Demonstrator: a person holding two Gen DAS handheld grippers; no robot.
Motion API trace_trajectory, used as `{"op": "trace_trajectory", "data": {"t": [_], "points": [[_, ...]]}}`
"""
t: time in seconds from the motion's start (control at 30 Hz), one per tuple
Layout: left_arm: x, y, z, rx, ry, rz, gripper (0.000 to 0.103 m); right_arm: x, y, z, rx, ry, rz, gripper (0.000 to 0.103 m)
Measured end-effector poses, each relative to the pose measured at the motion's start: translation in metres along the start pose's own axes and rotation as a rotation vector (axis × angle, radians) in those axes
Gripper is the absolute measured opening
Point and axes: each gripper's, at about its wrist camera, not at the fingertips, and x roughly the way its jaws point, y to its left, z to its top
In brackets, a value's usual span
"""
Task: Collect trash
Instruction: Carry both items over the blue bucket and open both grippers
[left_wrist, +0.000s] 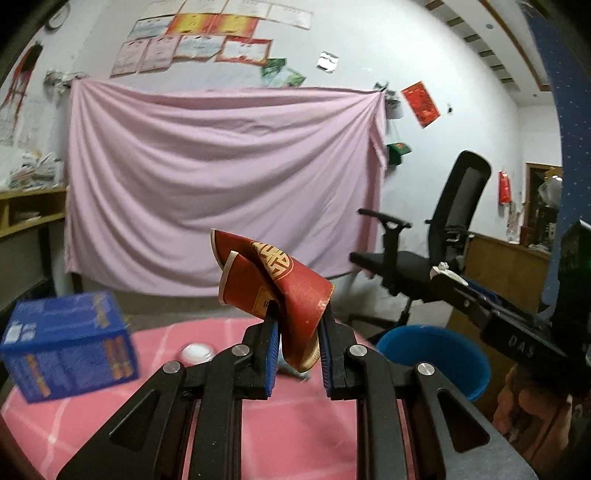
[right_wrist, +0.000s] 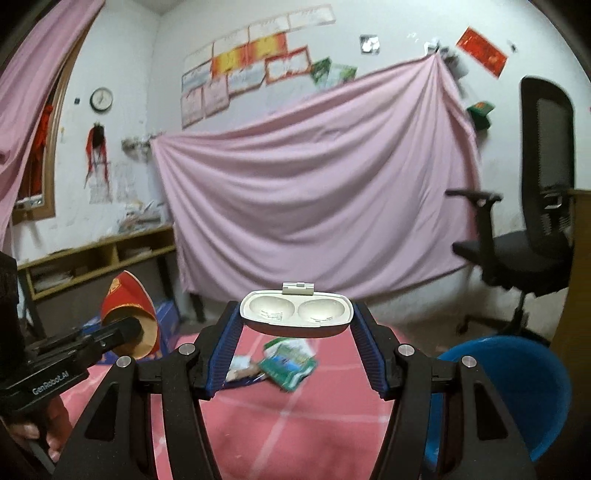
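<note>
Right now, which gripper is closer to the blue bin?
Right. The right gripper, holding the white case, sits just beside the blue bin; the left gripper, clamping the red cup, is farther over the table.

Pink checked table (right_wrist: 295, 424) bears green wrapper (right_wrist: 290, 363), blue box (left_wrist: 70, 345).

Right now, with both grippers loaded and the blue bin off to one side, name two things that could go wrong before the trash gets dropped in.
1. The left gripper pinches only the lower edge of the crushed red paper cup; it could slip out.
2. The right gripper holds the white plastic tray by its ends, over the pink tablecloth, not the blue bin; an early release would miss.
</note>
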Motion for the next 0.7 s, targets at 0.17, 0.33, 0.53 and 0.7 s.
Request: {"op": "trace_trajectory", "data": {"t": [0.17, 0.33, 0.53, 0.7], "points": [[0.026, -0.028, 0.014, 0.002, 0.039, -0.091, 0.016, -0.014, -0.029, 0.007, 0.015, -0.023, -0.091, 0.058], [0.057, -0.063, 0.016, 0.019, 0.105, -0.165, 0.016, -0.022, -0.066, 0.005, 0.085, 0.008, -0.155, 0.058], [0.106, -0.095, 0.006, -0.007, 0.274, -0.251, 0.016, -0.025, -0.115, -0.009, 0.181, 0.087, -0.219, 0.058], [0.152, -0.113, -0.002, -0.075, 0.411, -0.294, 0.016, -0.025, -0.147, -0.02, 0.262, 0.144, -0.256, 0.058]]}}
